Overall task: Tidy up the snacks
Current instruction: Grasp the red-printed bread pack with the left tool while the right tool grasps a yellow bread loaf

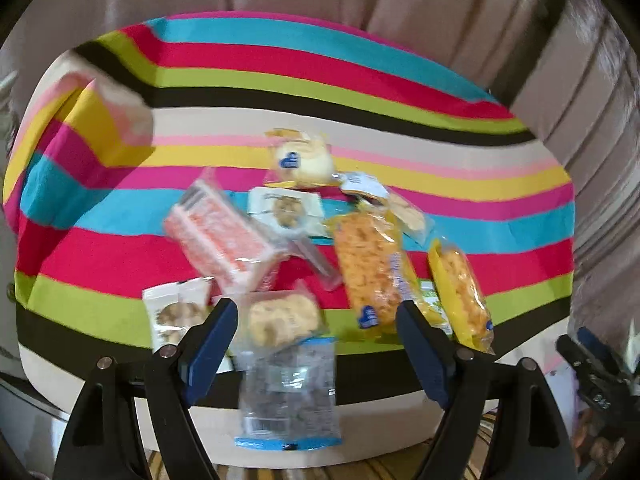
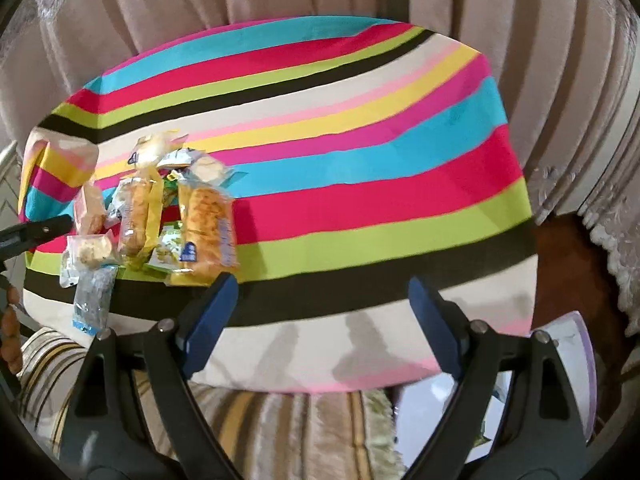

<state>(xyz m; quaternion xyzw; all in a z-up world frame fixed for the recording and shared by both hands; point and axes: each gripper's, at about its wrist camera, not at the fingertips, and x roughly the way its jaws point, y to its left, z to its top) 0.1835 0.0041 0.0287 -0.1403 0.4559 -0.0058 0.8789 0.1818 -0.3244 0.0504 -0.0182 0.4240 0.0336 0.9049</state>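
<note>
Hovering over snack packets (image 1: 280, 240) | left claw (image 1: 316, 312) apart | right claw (image 2: 322, 292) apart, empty

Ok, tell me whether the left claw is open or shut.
Open. The left claw has its blue pads spread wide above the snack pile, gripping nothing.

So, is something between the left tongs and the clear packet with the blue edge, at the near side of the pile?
Nothing visible is in the way. The left tongs are open and empty, and the clear packet lies right between the fingers, hanging over the near edge of the table. A cookie packet overlaps its far end.
</note>
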